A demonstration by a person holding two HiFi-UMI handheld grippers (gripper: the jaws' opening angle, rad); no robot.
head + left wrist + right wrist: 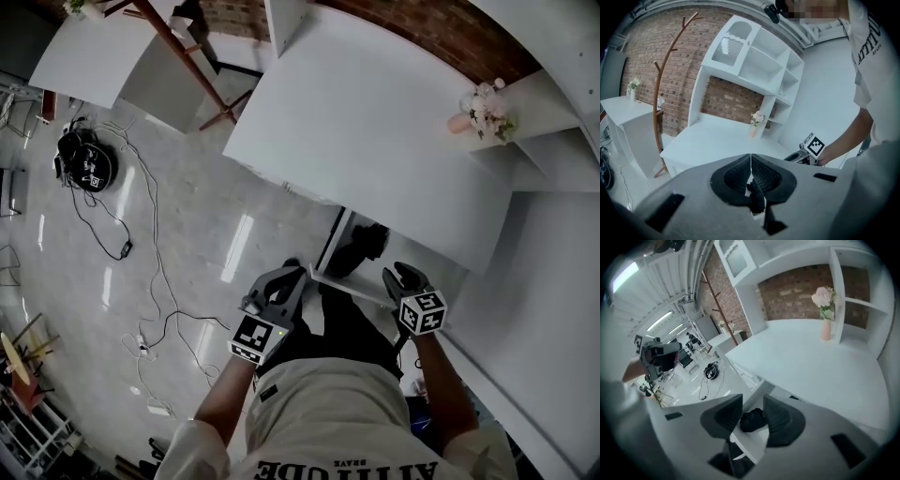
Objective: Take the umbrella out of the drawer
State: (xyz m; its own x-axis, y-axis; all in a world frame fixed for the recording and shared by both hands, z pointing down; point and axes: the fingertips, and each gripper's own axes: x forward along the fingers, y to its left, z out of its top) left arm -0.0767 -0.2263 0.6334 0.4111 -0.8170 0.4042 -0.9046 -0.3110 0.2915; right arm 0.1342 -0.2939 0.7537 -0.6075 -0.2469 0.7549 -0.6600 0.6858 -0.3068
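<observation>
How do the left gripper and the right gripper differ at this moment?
The left gripper has its jaws together; the right gripper has its jaws apart. The right gripper frames the dark umbrella between its pads without visibly pressing it; the left gripper's closed tips grip nothing. In the head view the right gripper is over the open drawer, the left gripper just left of it. Both are grey with black ribbed pads and a marker cube.

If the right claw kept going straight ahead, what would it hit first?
Most likely the black umbrella in the open drawer, framed between the right claw's parted jaws; depth is unclear.
</observation>
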